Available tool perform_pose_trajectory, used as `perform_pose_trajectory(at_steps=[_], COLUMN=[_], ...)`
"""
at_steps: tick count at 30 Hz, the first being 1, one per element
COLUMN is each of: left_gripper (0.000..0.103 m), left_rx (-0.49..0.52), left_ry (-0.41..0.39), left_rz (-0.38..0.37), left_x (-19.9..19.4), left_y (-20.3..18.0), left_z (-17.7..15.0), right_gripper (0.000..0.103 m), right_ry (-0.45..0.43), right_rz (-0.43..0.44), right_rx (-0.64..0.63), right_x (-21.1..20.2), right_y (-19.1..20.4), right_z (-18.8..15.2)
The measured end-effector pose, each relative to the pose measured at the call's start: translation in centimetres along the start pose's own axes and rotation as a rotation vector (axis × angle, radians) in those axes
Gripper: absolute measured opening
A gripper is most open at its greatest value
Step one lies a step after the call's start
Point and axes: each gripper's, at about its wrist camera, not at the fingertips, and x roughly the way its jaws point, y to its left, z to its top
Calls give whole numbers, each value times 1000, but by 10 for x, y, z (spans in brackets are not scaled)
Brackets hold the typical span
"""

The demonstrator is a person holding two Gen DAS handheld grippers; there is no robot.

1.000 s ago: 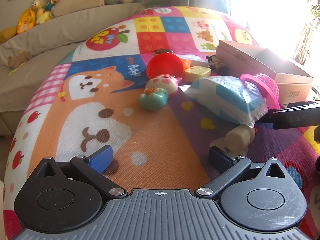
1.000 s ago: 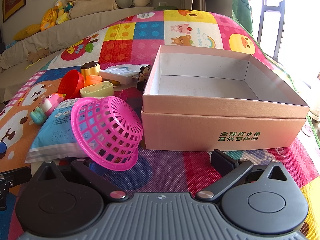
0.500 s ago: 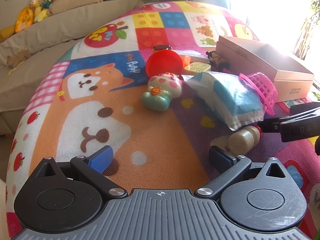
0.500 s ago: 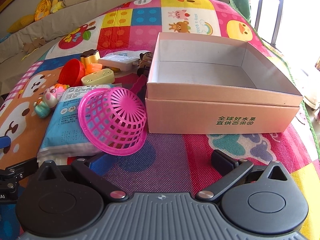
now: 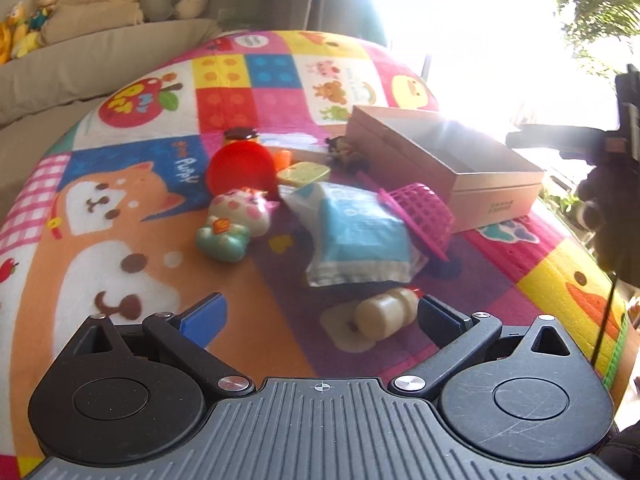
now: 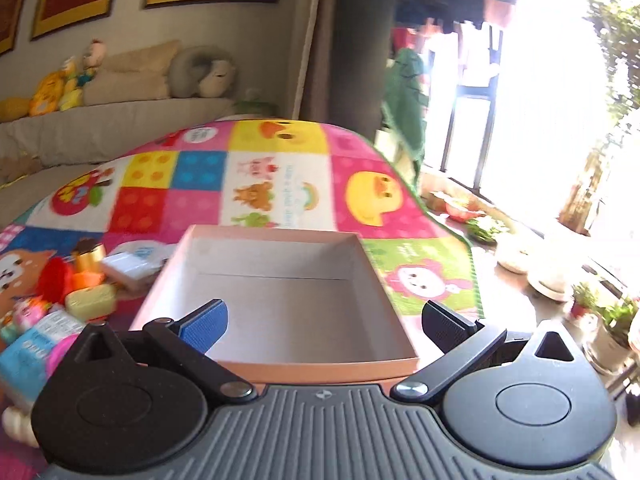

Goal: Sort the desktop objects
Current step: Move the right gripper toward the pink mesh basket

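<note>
While both tools stand wide and empty, we list the risks.
Item: left gripper (image 5: 320, 316), jaws spread low over the mat (image 5: 120, 272); the cream bottle (image 5: 386, 312) lies on its side just left of the right finger, which could knock it rolling.
Item: blue pouch (image 5: 360, 240), farther, with the pink basket (image 5: 420, 216) tipped against it; pulling either drags the other.
Item: right gripper (image 6: 324, 326), spread above the empty box (image 6: 288, 304); we judge its rim could catch a finger.
</note>
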Motion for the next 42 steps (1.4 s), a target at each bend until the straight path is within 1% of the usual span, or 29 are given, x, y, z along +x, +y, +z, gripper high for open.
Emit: perform_pose_trajectory(at_steps=[1, 2, 3, 5, 6, 7, 8, 9, 12, 13, 14, 17, 21, 24, 25, 26, 28, 30, 32, 33, 35, 37, 39, 41, 42], left_gripper=[103, 103, 103, 103, 103, 103, 103, 103, 103, 103, 103, 103, 103, 103, 103, 103, 103, 103, 103, 103, 103, 103, 103, 103, 103], left_rx=[34, 64, 95, 126, 128, 117, 106, 96, 100, 105, 112, 116, 77, 30, 11, -3, -27, -52, -95, -118, -147, -155, -134, -91, -65], left_ry=[2, 2, 2, 1, 4, 8, 12, 13, 18, 15, 9, -5, -20, -29, -30, -32, -33, -29, -33, -42, -59, -66, -57, -39, -25], left_rz=[-1, 7, 28, 80, 100, 112, 117, 121, 137, 148, 166, 240, 349, 403, 410, 417, 446, 465, 458, 439, 378, 297, 220, 167, 146], left_x=[5, 8, 13, 19, 21, 22, 22, 21, 21, 21, 22, 25, 31, 27, 24, 21, 14, 7, -5, -12, -26, -37, -41, -37, -32], left_y=[-7, -14, -20, -24, -23, -20, -17, -13, -8, -7, -6, 3, 28, 46, 52, 56, 65, 72, 81, 84, 87, 84, 73, 58, 48], left_z=[1, 2, 2, 2, 3, 3, 3, 4, 6, 6, 8, 16, 32, 38, 38, 37, 33, 28, 21, 17, 11, 6, 3, 2, 0], right_gripper=[103, 103, 103, 103, 103, 103, 103, 103, 103, 103, 103, 103, 103, 103, 103, 103, 103, 103, 103, 103, 103, 102, 95, 80, 76], right_ry=[43, 81, 120, 157, 170, 155, 149, 148, 156, 145, 126, 15, -148, -230, -225, -186, -51, 38, 71, 80, 92, 118, 164, 212, 233], right_rz=[6, 31, 69, 139, 173, 150, 146, 162, 280, 292, 284, 263, 283, 289, 295, 330, 461, 559, 608, 638, 668, 680, 668, 666, 666], right_rx=[43, 73, 97, 116, 115, 105, 96, 99, 95, 80, 58, -22, -174, -221, -227, -239, -267, -251, -246, -246, -230, -216, -211, -216, -219], right_x=[17, 30, 44, 59, 64, 65, 65, 64, 63, 62, 59, 34, -14, -43, -47, -50, -49, -48, -49, -49, -48, -41, -26, -14, -9], right_y=[-9, -14, -16, -10, 0, 10, 18, 26, 48, 56, 64, 83, 96, 101, 102, 105, 110, 117, 125, 132, 139, 144, 154, 161, 164], right_z=[3, 5, 6, 7, 8, 10, 12, 14, 18, 20, 20, 22, 12, -5, -8, -11, -15, -23, -29, -32, -34, -35, -36, -39, -42])
